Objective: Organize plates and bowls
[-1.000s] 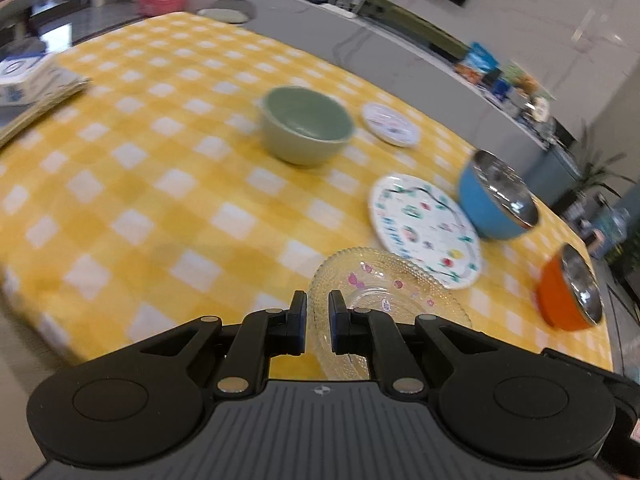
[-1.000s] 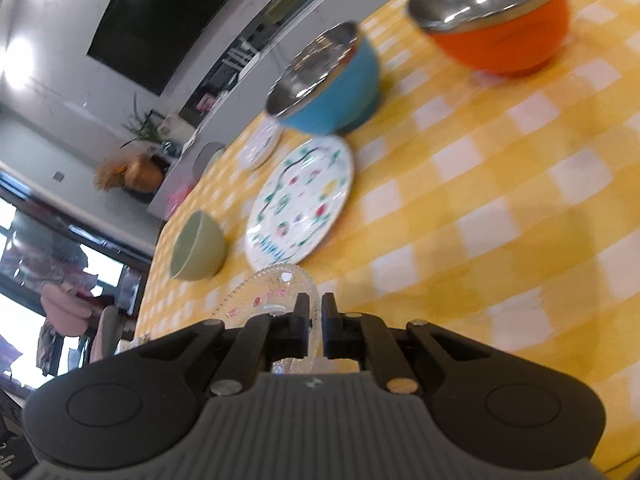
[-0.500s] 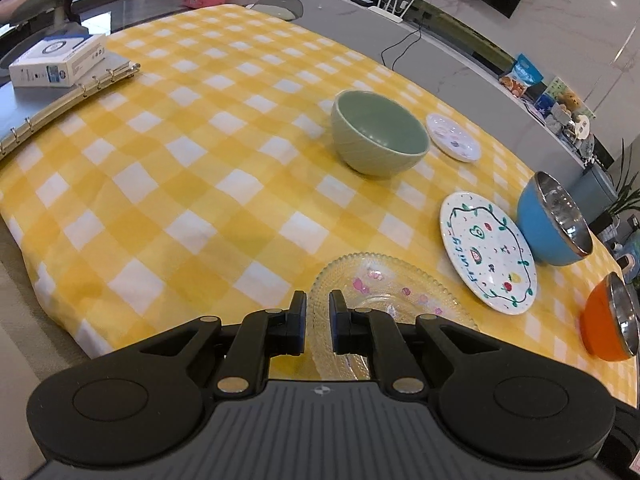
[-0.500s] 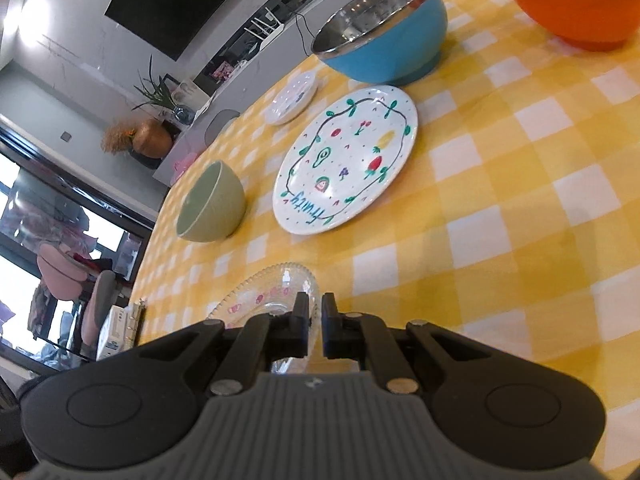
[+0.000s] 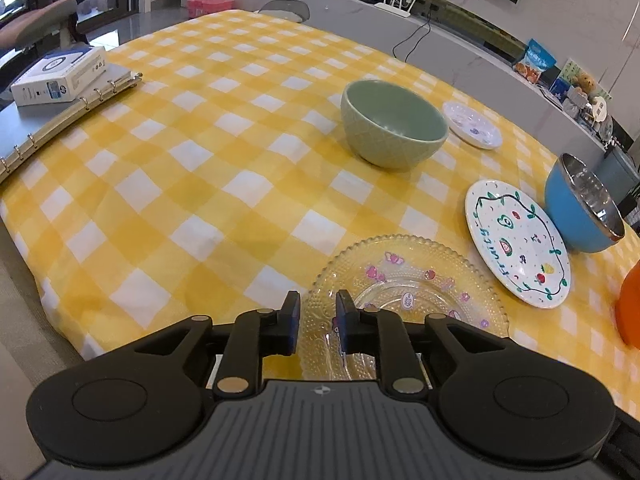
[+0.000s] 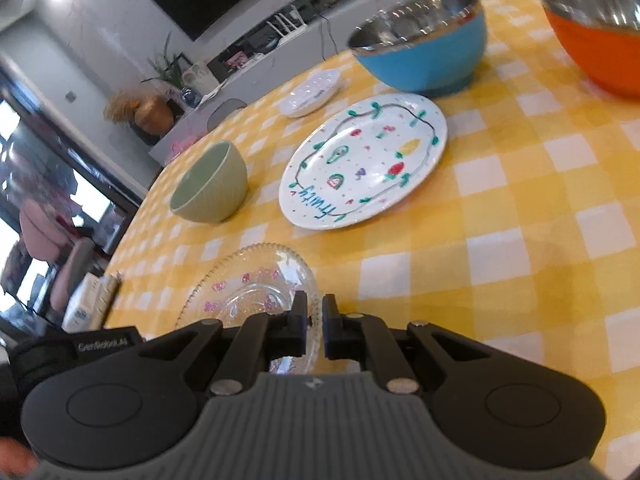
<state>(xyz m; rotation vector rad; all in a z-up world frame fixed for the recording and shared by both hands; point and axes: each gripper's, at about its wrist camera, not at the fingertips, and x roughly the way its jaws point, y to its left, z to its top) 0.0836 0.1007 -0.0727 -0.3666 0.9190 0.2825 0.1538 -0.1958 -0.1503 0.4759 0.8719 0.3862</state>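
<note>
A clear glass plate (image 5: 404,284) with pink stickers lies at the near edge of the yellow checked table (image 5: 192,168). My left gripper (image 5: 317,322) has its jaws slightly parted astride the plate's left rim. My right gripper (image 6: 315,326) is shut on the plate's right rim (image 6: 308,292). Beyond lie a white painted plate (image 5: 516,240), a green bowl (image 5: 394,124), a small white plate (image 5: 472,125), a blue bowl (image 5: 582,208) and an orange bowl (image 6: 596,28). The painted plate (image 6: 364,160) and green bowl (image 6: 210,188) also show in the right wrist view.
A ring binder (image 5: 68,116) with a white box (image 5: 60,76) on it lies at the table's far left. A grey counter (image 5: 460,36) with packets and cables runs behind the table. A chair (image 5: 36,28) stands at the left.
Both views have swung and steadied. The left gripper's jaws have opened a little around the glass plate's rim. The right gripper stays shut on the plate.
</note>
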